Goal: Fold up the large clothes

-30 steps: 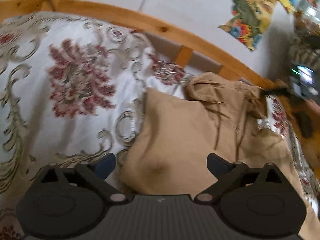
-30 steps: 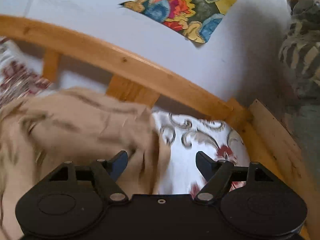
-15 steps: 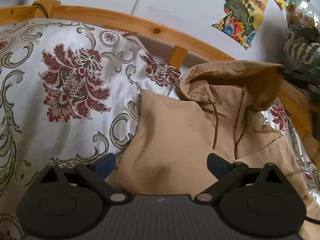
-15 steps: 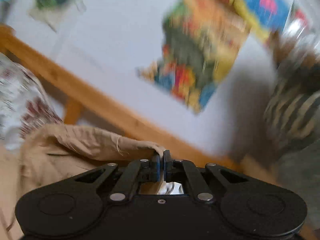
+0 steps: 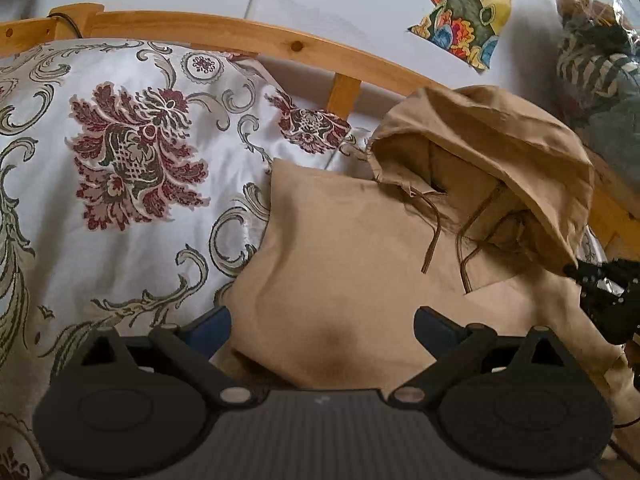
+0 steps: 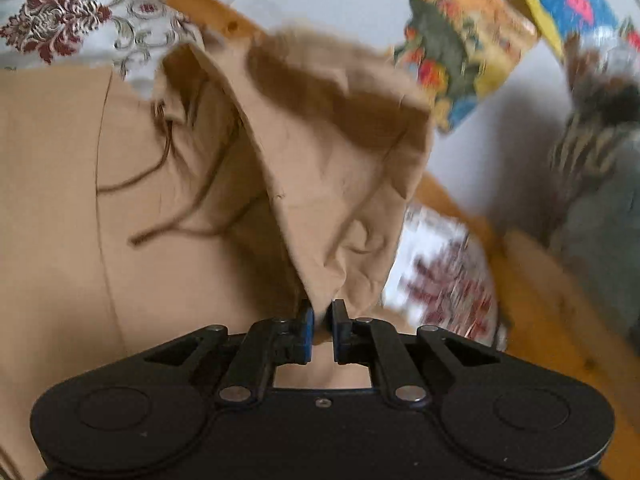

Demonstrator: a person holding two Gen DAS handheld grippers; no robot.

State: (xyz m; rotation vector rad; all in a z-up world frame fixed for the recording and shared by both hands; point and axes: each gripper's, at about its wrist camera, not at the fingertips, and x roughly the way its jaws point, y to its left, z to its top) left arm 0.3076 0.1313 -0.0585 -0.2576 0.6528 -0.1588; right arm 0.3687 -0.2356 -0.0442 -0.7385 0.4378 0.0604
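Surface: bed with a white, red-flowered bedspread [image 5: 132, 184], wooden bed rail [image 5: 240, 36] behind it, pale wall with a colourful poster [image 5: 464, 12].

Nearest, left view: left gripper [image 5: 322, 326] spread wide, holding nothing, poised low over the near edge of the tan hoodie [image 5: 340, 264], which lies flat on the bedspread, hood end toward the rail.

Right view: right gripper [image 6: 322, 322] nearly closed, a bunch of the hood [image 6: 340, 152] pinched between its blue pads [image 6: 307, 326]; the hood is lifted off the body, drawstrings [image 6: 168, 184] trailing on the chest.

Step, as judged: folding the hood down onto the body. Next move calls for carrying the hood toward the chest, laying it flat, then releasing.

View difference: only the right view shows the pinch itself. The left view shows the hood's open mouth, the full spread, and the right gripper only as a dark shape at the frame edge.
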